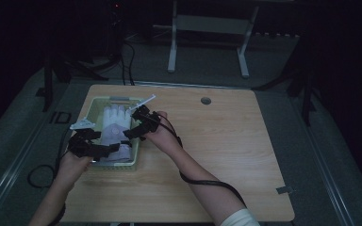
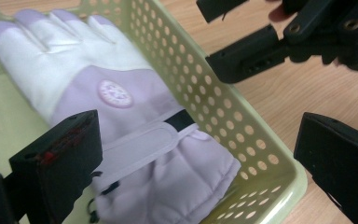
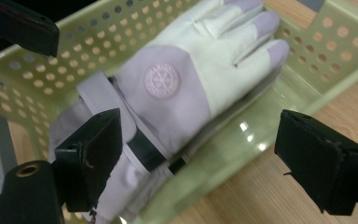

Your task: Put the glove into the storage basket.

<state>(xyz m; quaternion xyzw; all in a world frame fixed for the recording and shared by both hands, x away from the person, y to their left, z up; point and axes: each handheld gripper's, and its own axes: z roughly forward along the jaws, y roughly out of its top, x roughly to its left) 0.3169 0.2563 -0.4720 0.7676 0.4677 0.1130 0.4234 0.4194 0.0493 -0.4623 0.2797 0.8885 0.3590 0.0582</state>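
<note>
A white and lilac winter glove [image 1: 114,123] [image 2: 121,93] [image 3: 177,84] lies flat in a pale green perforated basket [image 1: 95,104] [image 2: 261,154] [image 3: 98,42] at the table's left. It has a round badge on its back and a strap at the cuff. My left gripper [image 1: 107,149] [image 2: 196,163] hangs open over the basket's near end, with the cuff between its jaws but not touched. My right gripper [image 1: 131,133] [image 3: 205,163] is open at the basket's right rim, its jaws straddling the wall and the glove's cuff.
The wooden table [image 1: 217,150] stretches bare to the right of the basket, with a round cable hole [image 1: 206,100] near its far edge. A cable [image 1: 207,181] trails along the right forearm. A white desk frame [image 1: 207,28] stands on the dark floor behind.
</note>
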